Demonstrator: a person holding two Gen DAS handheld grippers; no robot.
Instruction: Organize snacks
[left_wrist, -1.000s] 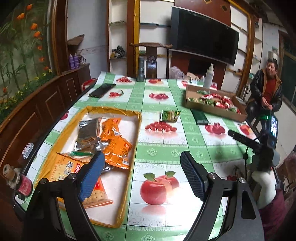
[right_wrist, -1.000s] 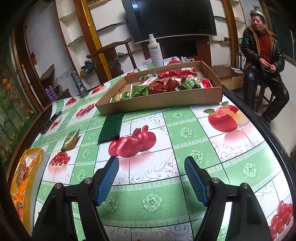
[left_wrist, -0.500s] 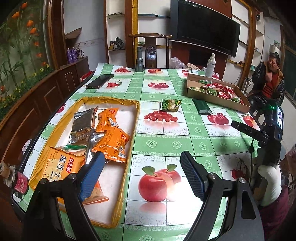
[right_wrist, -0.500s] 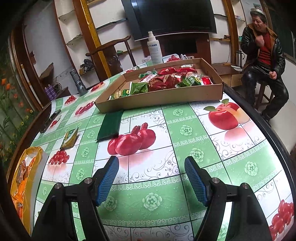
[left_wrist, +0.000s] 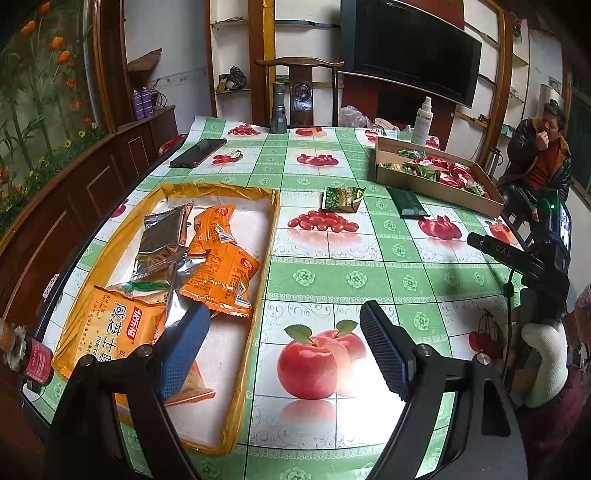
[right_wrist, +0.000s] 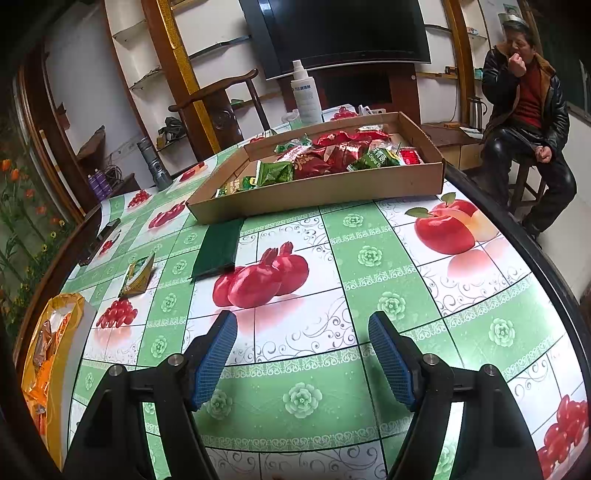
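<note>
A gold-rimmed tray (left_wrist: 271, 236) at the left holds orange snack packs (left_wrist: 221, 273), a silver pack (left_wrist: 162, 240) and a yellow biscuit pack (left_wrist: 114, 332). A cardboard box (right_wrist: 332, 188) at the far right holds several red and green packs. A loose green pack (left_wrist: 341, 199) and a dark green flat pack (left_wrist: 408, 203) lie on the table between them; both also show in the right wrist view, the green pack (right_wrist: 139, 275) and the dark pack (right_wrist: 218, 247). My left gripper (left_wrist: 282, 350) is open and empty above the tray's near right edge. My right gripper (right_wrist: 303, 358) is open and empty above the tablecloth.
A phone (left_wrist: 197, 152), a flashlight (left_wrist: 279, 110) and a spray bottle (left_wrist: 423, 122) stand at the far side of the table. A camera on a tripod (left_wrist: 535, 254) stands off the right edge. A seated man (right_wrist: 524, 107) is at the far right. A bottle (left_wrist: 26, 350) stands at the near left corner.
The left gripper has drawn back and risen a little, so the table looks farther away. The right gripper has hardly moved. The man has raised his hand to his mouth.
</note>
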